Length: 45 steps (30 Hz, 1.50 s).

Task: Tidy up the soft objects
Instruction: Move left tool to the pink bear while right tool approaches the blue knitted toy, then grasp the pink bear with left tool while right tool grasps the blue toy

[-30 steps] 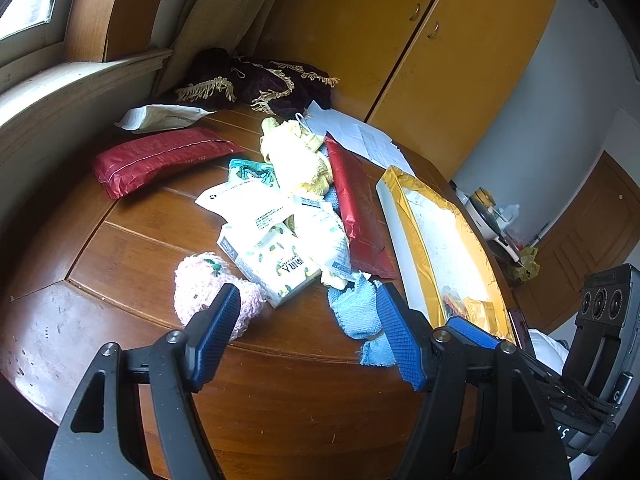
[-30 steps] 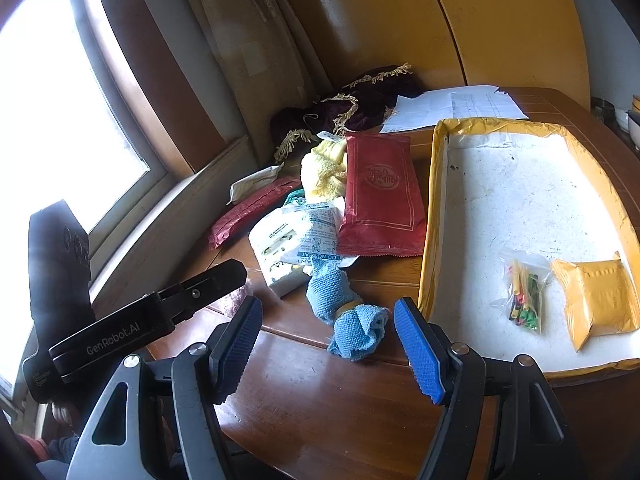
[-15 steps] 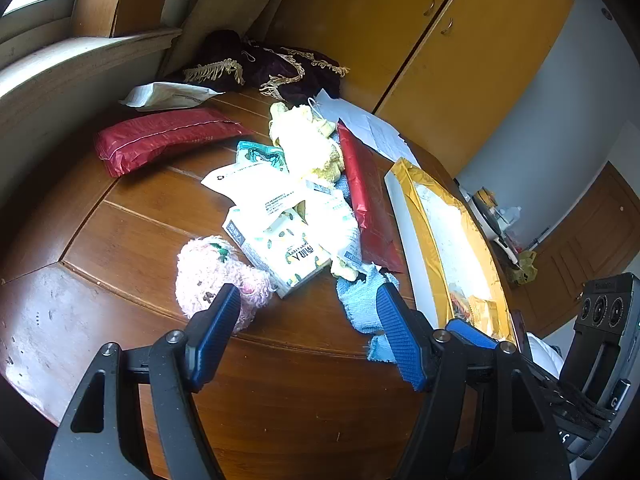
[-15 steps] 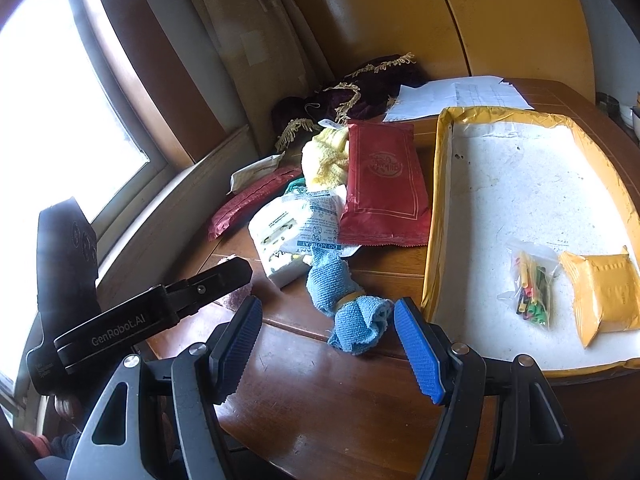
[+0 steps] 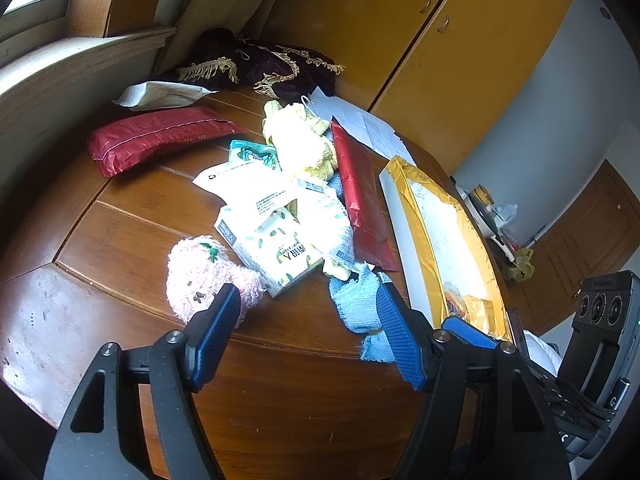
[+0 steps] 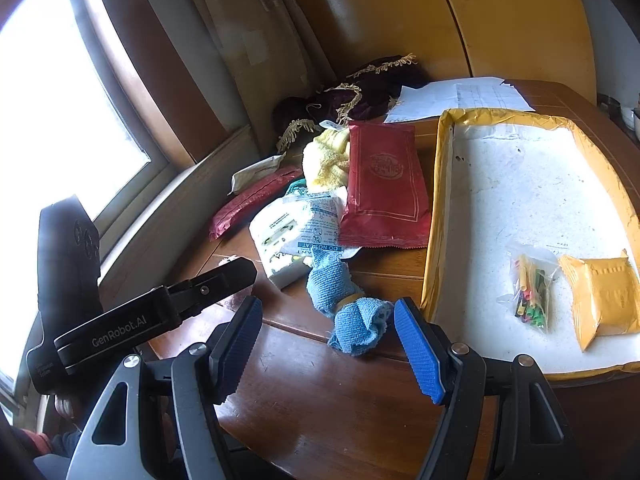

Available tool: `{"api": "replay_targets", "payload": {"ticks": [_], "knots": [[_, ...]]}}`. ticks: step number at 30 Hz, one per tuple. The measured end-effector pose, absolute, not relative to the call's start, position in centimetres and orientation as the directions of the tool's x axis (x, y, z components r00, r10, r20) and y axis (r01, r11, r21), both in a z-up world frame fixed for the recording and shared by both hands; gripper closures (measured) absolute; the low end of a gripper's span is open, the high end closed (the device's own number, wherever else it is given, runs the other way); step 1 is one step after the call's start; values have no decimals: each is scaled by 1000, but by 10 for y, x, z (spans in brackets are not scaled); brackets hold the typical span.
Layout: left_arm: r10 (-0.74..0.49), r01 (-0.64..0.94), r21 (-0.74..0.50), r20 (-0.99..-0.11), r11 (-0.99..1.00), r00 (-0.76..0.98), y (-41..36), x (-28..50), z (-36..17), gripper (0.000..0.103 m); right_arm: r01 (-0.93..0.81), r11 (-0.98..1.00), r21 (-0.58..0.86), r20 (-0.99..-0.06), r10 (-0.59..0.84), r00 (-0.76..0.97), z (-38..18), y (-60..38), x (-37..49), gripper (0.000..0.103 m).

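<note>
Both sets of fingers spread apart, gripping nothing: left gripper (image 5: pixel 308 336), right gripper (image 6: pixel 328 346). Pink plush toy (image 5: pixel 204 276) at lower left, partly hidden behind a left finger. Blue cloth (image 6: pixel 348 304) mid-frame on worktop (image 6: pixel 320 400), far end tucked under white packets (image 6: pixel 296 228).

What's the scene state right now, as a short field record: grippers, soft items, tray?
left gripper: jaws open, empty, beside pink plush toy
right gripper: jaws open, empty, blue cloth just ahead
yellow cloth: in the pile, against the red packet
tray: holds small bag of coloured bits and yellow packet
surface: wooden table
</note>
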<state>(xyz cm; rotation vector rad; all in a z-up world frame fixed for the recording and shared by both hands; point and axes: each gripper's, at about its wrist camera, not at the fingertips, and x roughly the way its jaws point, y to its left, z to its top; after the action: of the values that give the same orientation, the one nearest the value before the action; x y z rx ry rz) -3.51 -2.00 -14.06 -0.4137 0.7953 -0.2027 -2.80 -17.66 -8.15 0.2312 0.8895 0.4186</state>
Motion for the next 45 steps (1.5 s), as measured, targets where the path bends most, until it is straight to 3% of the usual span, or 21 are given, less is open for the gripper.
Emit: {"api": "replay_targets", "payload": {"ticks": [19,25,37,45], "knots": [[-281,-25,-436,-620,899,732,2,-43,-136,33,-323,873,365,-687,487,539,-82,-161,-33,32],[-238,-12,-362,-636,932,734,5,-44,-139,33,-365,874,320,-706,477,524,-83,-149,-34,33],[-219,-48,-364,-653,930,725,10,-39,-146,33,-378,911,162,-760,360,542,-87,-126,-6,39],[-192,-54,-311,-706,949,682,4,-28,-160,33,-313,950,-21,-816,164,554,-115,-113,-5,55]]}}
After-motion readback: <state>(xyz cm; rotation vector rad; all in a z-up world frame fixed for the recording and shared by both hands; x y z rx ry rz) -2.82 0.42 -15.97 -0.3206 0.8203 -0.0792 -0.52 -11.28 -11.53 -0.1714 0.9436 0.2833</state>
